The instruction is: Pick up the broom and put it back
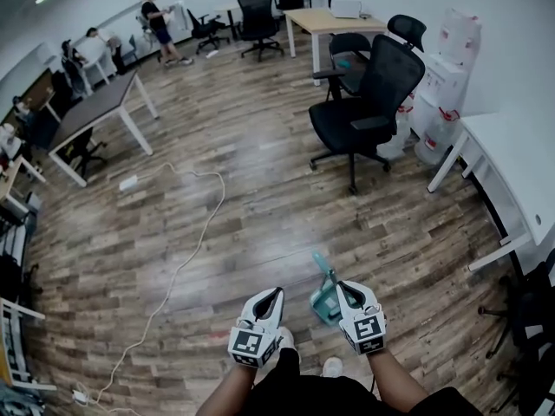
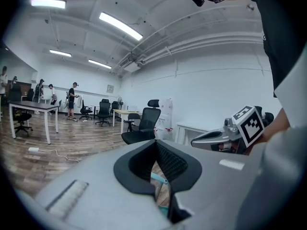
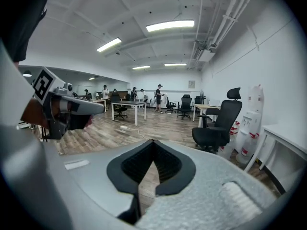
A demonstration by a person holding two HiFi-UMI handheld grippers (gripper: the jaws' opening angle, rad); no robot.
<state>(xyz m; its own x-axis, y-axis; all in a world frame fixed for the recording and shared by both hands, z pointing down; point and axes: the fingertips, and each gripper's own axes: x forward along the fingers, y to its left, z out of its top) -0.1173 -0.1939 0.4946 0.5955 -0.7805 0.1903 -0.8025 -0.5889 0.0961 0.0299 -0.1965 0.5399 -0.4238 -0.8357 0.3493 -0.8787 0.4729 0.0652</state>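
Observation:
A teal broom with its dustpan point(image 1: 326, 300) rests on the wooden floor just ahead of my feet, its thin handle point(image 1: 319, 262) angled up and away. My left gripper point(image 1: 276, 293) is shut and empty, a short way left of the teal piece. My right gripper point(image 1: 340, 284) is shut too, with its tip at the teal body's right edge; I cannot tell whether it touches. In the left gripper view the jaw tips point(image 2: 156, 142) meet, and a bit of the teal broom point(image 2: 159, 178) shows in the gap below them. The right gripper view shows meeting tips point(image 3: 153, 142) with only floor behind.
A black office chair point(image 1: 364, 102) stands ahead on the right, with water bottles point(image 1: 438, 102) behind it. A white desk point(image 1: 512, 172) lines the right wall. A white cable point(image 1: 186, 241) runs across the floor at left toward a power strip point(image 1: 128, 183). A grey table point(image 1: 91, 111) and people stand farther back.

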